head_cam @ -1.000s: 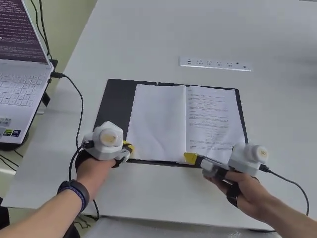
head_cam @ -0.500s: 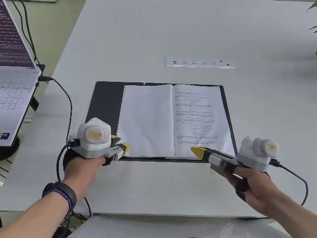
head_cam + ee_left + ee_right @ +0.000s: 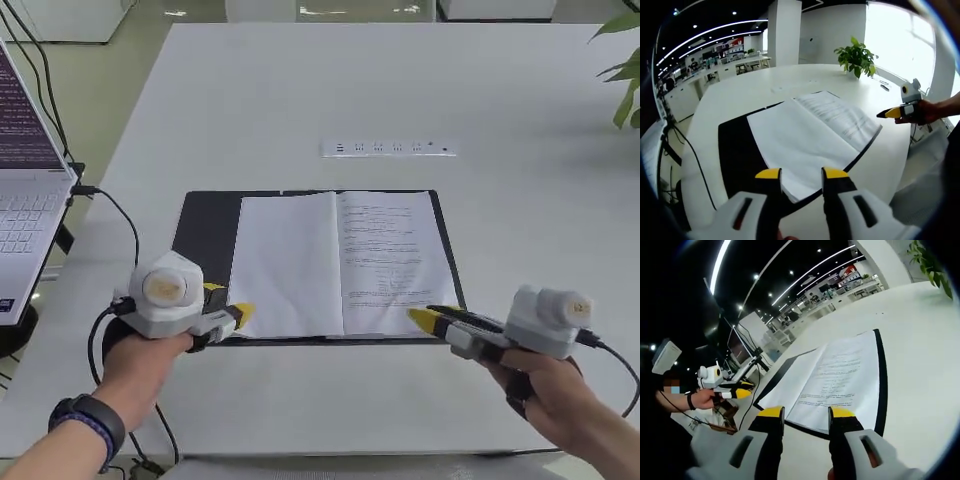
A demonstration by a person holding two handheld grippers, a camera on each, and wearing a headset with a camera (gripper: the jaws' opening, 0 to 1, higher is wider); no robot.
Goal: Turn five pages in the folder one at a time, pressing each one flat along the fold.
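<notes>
A wide white desk [image 3: 300,90] carries a black folder [image 3: 205,225] lying open at its middle, with a blank white page [image 3: 285,260] left of the fold and a printed page [image 3: 390,255] right of it. The left tool [image 3: 240,313] is by the folder's near left corner and the right tool [image 3: 422,318] by its near right corner. Both have their jaws spread and grip nothing.

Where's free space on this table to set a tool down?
Widest bare patch: the table beyond the power strip, to the far edge. Also free: right of the folder, short of the plant. Crowded: left side, with the laptop and a cable; the near edge, where the left gripper and right gripper sit.
</notes>
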